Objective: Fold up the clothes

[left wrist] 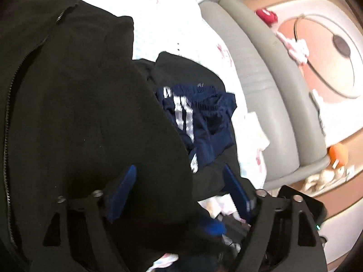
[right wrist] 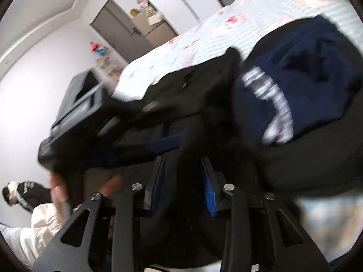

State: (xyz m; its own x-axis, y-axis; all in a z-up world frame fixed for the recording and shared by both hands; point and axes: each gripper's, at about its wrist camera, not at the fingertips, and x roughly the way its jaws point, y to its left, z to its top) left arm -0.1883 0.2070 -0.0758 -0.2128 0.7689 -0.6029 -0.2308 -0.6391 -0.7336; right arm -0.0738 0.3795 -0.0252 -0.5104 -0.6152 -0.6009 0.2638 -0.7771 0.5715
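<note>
We see a black zip-up jacket [left wrist: 79, 104] filling the left half of the left wrist view, its zipper running down the far left edge. It drapes over the bed and reaches down between the blue pads of the left hand-held gripper [left wrist: 179, 188]. Those pads stand wide apart, with the black cloth lying across the left one; nothing is clamped.

In the right wrist view, a fold of the same black fabric runs down between the blue pads of the right hand-held gripper [right wrist: 182, 176], at lower centre. The pads sit close around it, yet the blur keeps us from telling whether they actually pinch the cloth.

Just right of the jacket, at the centre of the left view, lie navy shorts [left wrist: 202, 122] with white side stripes, crumpled on another dark garment.

All of this rests on a bed with a pale floral sheet [left wrist: 172, 25]. A grey padded bed frame [left wrist: 263, 86] curves down the right side, and beyond it is a pink patterned floor mat [left wrist: 326, 52]. At the upper left of the right view stands a grey door [right wrist: 118, 29].
</note>
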